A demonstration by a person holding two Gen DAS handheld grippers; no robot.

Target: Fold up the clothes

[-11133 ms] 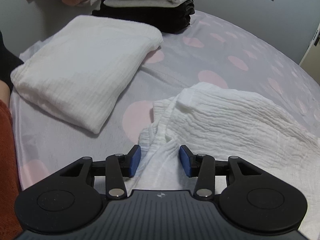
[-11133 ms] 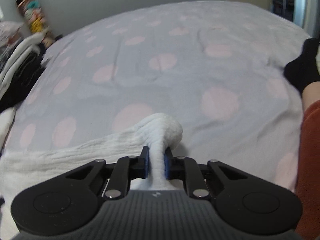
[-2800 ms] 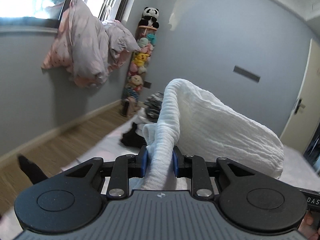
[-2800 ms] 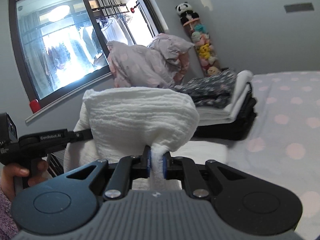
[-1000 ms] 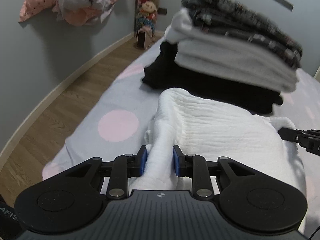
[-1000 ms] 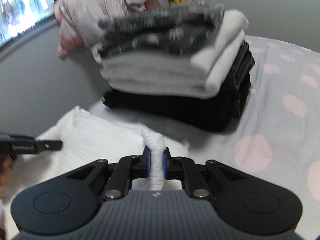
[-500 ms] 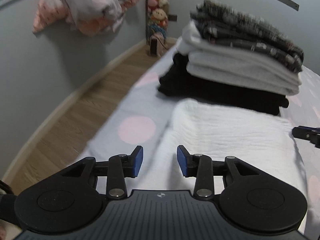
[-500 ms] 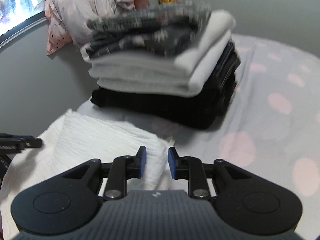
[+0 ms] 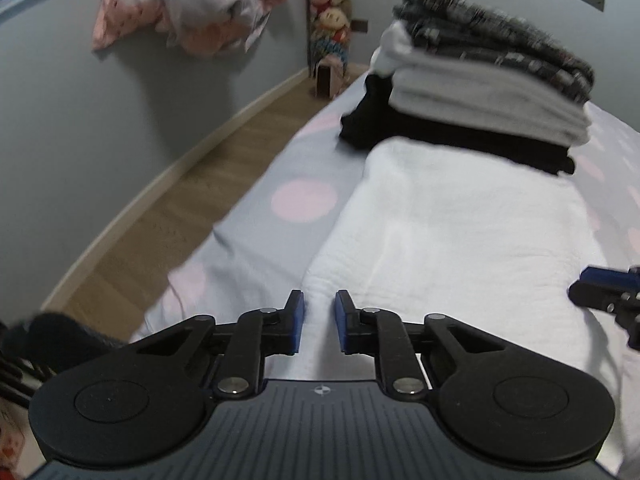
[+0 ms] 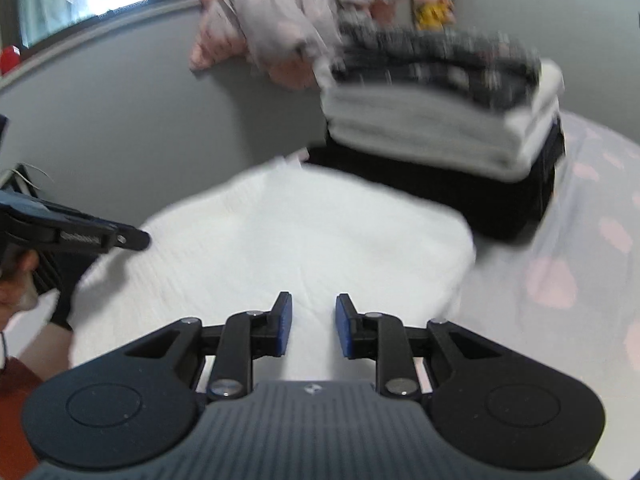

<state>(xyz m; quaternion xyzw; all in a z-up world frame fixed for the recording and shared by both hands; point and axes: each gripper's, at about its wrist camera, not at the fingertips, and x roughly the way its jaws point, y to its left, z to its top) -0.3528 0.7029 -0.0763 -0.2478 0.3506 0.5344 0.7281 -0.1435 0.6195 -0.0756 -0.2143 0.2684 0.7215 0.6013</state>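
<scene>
The folded white garment (image 9: pixel 460 232) lies flat on the grey pink-dotted bed (image 9: pixel 272 240), just in front of a stack of folded clothes (image 9: pixel 480 92). My left gripper (image 9: pixel 319 322) is open at the garment's near left edge, with nothing between its blue pads. In the right wrist view the same white garment (image 10: pixel 312 240) fills the middle. There my right gripper (image 10: pixel 310 324) is open over its near edge and holds nothing. The left gripper (image 10: pixel 120 238) shows at the left of that view, and the right gripper's tips (image 9: pixel 604 288) show at the right edge of the left wrist view.
The stack (image 10: pixel 440 120) has black clothes at the bottom, white in the middle and a dark patterned piece on top. Bedding (image 9: pixel 192 12) hangs against the grey wall. Wooden floor (image 9: pixel 160 224) runs along the bed's left side. Plush toys (image 9: pixel 332 24) stand in the corner.
Both grippers let go of the white garment about half a second ago and have stayed open. They have since drawn back a little from it. The garment lies flat.
</scene>
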